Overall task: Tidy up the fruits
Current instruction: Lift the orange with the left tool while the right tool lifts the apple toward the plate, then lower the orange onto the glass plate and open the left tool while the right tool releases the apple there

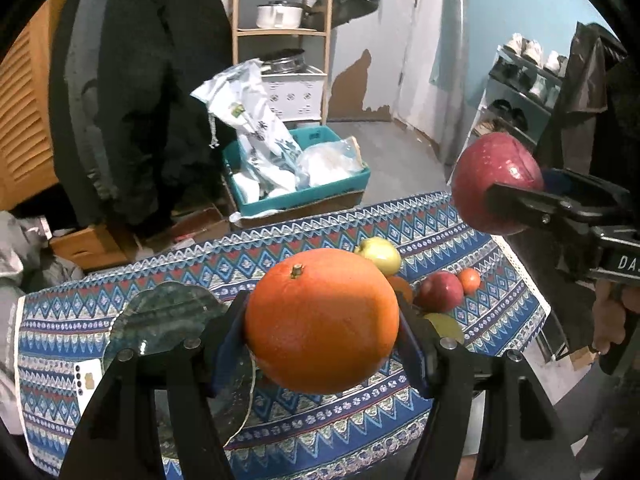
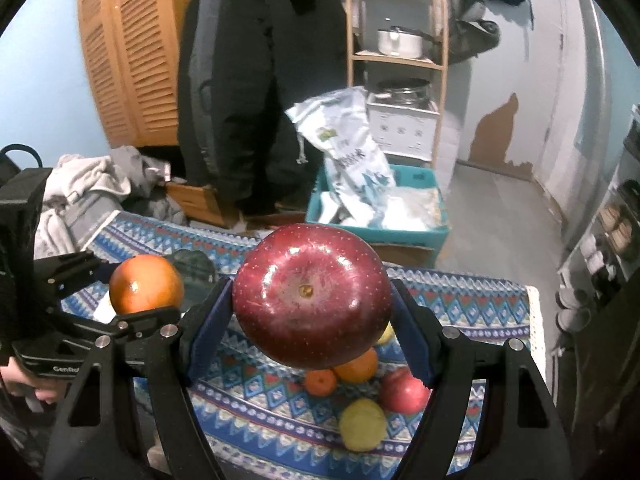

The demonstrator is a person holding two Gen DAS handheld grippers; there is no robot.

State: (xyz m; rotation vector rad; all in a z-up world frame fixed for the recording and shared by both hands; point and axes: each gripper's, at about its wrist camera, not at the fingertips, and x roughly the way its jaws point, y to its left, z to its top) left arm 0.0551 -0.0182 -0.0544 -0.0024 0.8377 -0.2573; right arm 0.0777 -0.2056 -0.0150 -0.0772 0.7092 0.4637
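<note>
My left gripper [image 1: 322,330] is shut on a large orange [image 1: 322,320], held above the patterned tablecloth [image 1: 320,420]. My right gripper [image 2: 312,316] is shut on a big red apple [image 2: 312,296], also lifted off the table. Each view shows the other gripper: the red apple [image 1: 496,184] at upper right, the orange [image 2: 146,284] at left. A dark glass plate [image 1: 172,320] lies on the cloth under the left gripper. Loose fruit remains on the cloth: a yellow-green apple [image 1: 380,254], a red apple [image 1: 440,290], a small orange [image 1: 469,280] and a yellow fruit [image 2: 362,424].
A teal crate [image 1: 300,196] with white bags stands on the floor beyond the table. A dark coat [image 1: 132,92] hangs at the left, a wooden shelf [image 1: 280,32] with a pot behind. A shoe rack [image 1: 520,92] stands at right. A person's hand [image 1: 608,320] grips the right tool.
</note>
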